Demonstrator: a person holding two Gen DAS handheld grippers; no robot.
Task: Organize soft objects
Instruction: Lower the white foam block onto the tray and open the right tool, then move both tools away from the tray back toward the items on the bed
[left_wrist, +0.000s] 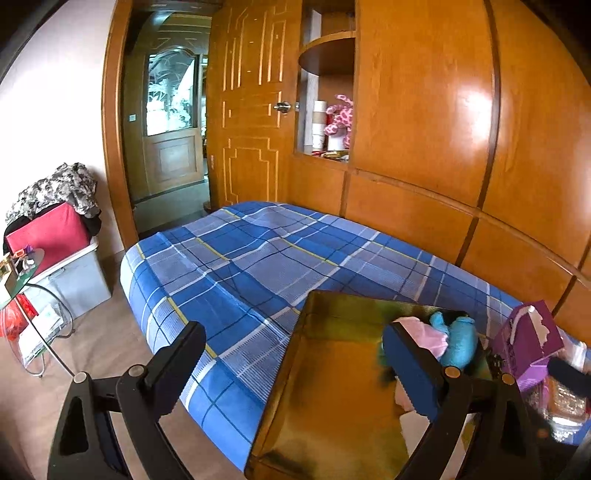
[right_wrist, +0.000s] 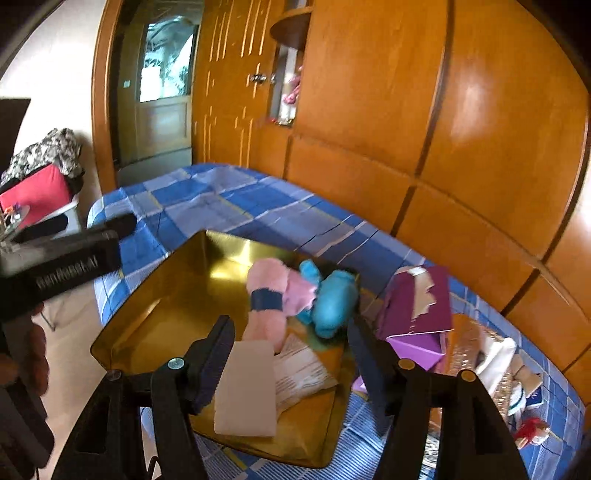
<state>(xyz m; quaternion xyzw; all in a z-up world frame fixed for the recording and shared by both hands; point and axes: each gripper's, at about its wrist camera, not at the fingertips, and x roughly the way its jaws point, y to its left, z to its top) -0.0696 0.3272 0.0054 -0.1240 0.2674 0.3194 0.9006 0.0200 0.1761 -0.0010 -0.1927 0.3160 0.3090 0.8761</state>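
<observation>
A gold tray (right_wrist: 177, 295) lies on the blue plaid bed. In it sit a pink yarn skein (right_wrist: 266, 299) with a blue band, a pink cloth (right_wrist: 299, 291), a blue plush toy (right_wrist: 332, 302), a folded beige cloth (right_wrist: 247, 387) and a printed paper packet (right_wrist: 303, 373). My right gripper (right_wrist: 290, 365) hovers open above the tray's near end, and its pads touch nothing. My left gripper (left_wrist: 295, 373) stands open and empty over the tray (left_wrist: 325, 387), left of the blue plush (left_wrist: 458, 339). Its black body (right_wrist: 66, 266) shows at the left of the right wrist view.
A torn purple box (right_wrist: 417, 310) stands right of the tray, with small dolls (right_wrist: 517, 376) and a glittery item beyond it. Wooden wardrobe panels (left_wrist: 424, 110) back the bed (left_wrist: 240, 266). On the floor at left are a grey bin (left_wrist: 74, 280) with a red cushion and a glass side table (left_wrist: 33, 314).
</observation>
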